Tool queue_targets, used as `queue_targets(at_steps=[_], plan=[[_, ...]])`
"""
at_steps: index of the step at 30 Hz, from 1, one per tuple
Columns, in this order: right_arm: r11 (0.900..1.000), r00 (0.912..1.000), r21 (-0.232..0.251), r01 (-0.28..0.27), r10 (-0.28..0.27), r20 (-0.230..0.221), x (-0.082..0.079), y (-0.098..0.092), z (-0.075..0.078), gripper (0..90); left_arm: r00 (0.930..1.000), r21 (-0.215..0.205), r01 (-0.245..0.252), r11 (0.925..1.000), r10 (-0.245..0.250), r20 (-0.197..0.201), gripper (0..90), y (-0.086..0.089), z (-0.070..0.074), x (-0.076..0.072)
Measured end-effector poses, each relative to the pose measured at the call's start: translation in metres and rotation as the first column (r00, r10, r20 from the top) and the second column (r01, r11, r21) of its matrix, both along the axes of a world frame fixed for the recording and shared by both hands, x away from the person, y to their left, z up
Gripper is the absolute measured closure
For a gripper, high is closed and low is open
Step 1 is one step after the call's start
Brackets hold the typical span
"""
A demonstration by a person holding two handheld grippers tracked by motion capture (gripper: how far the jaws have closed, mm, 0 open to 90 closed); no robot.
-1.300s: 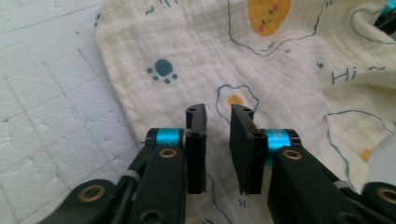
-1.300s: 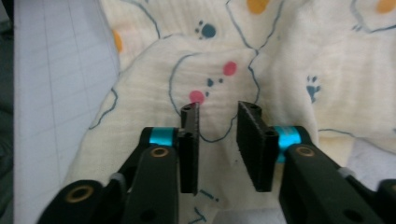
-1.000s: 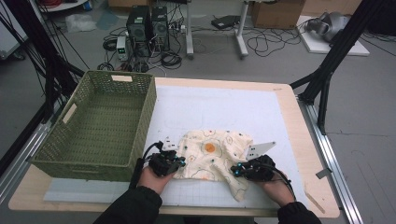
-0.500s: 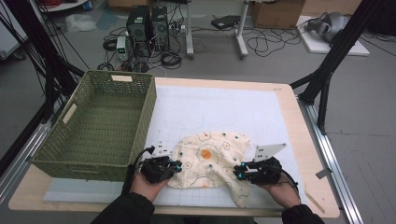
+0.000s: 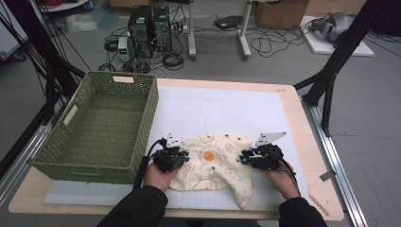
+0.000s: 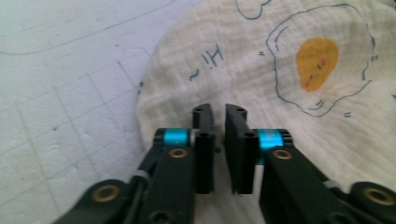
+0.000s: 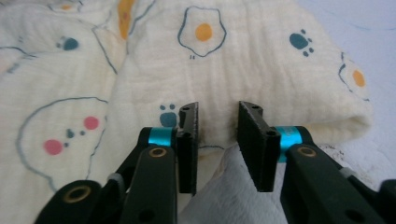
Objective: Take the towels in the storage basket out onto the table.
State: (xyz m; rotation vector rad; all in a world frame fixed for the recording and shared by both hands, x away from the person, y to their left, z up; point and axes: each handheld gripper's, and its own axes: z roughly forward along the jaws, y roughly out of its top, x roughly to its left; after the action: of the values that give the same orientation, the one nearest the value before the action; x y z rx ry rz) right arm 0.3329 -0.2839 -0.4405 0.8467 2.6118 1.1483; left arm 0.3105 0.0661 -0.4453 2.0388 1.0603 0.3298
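A cream cloth printed with fried eggs and paw marks lies spread on the white mat, one corner trailing toward the table's front edge. My left gripper rests at the cloth's left edge; in the left gripper view its jaws have just closed to a thin slit above the cloth, with nothing seen between them. My right gripper is at the cloth's right side. Its jaws have just been opening and stand apart at a folded edge of the cloth, the pads not pressing it.
A green woven basket stands empty on the left of the table, its wall close to my left hand. The white gridded mat stretches bare beyond the cloth. Stands, cables and computer cases sit on the floor behind the table.
The cloth was bunched between the grippers and now lies flatter and wider. Both hands swung outward, then came forward onto the cloth's sides. The right jaws have opened.
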Motion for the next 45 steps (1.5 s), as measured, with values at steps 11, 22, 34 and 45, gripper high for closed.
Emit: queue_targets(at_steps=[11, 22, 34, 45], plan=[[1.000, 0.9995, -0.010, -0.022, 0.022, 0.023, 0.017, 0.007, 0.018, 83.5, 0.9997, -0.011, 0.022, 0.9997, -0.022, -0.010, 88.9, 0.013, 0.010, -0.027], [0.998, 0.9984, -0.013, -0.055, 0.055, 0.011, 0.020, 0.017, 0.023, 76.0, 0.9987, -0.123, 0.051, 0.9911, -0.050, 0.004, 74.6, 0.018, 0.022, -0.028], [0.996, 0.9960, -0.018, 0.082, -0.083, -0.034, 0.041, -0.002, 0.014, 69.6, 0.9984, -0.100, -0.049, 0.9938, 0.052, 0.024, 68.8, -0.007, 0.019, 0.017], [0.993, 0.9992, -0.111, 0.034, -0.036, -0.017, 0.046, 0.005, 0.012, 87.4, 0.9990, -0.028, -0.038, 0.9989, 0.038, -0.024, 89.1, -0.008, 0.006, 0.022]])
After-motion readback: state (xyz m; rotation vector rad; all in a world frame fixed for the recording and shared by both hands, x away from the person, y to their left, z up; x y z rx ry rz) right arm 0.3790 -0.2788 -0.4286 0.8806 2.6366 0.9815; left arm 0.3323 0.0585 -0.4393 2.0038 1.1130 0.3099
